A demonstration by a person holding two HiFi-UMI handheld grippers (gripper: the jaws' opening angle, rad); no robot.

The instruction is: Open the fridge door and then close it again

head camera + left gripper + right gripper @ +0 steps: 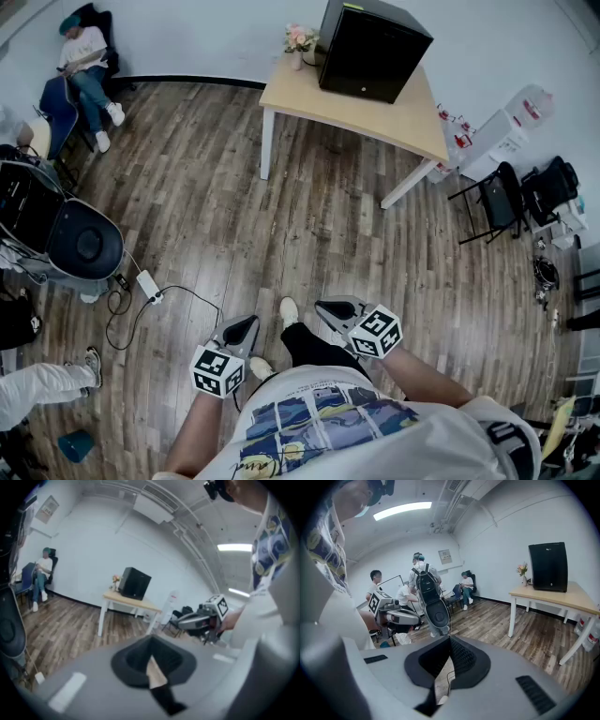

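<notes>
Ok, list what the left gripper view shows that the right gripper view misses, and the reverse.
Only the left gripper view: the right hand-held gripper, held out at that view's right, and a dark chair past the table.
Only the right gripper view: the left hand-held gripper and a group of people behind it.
Both: the black fridge on the wooden table, the flowers beside it, the plank floor and a seated person by the far wall.
</notes>
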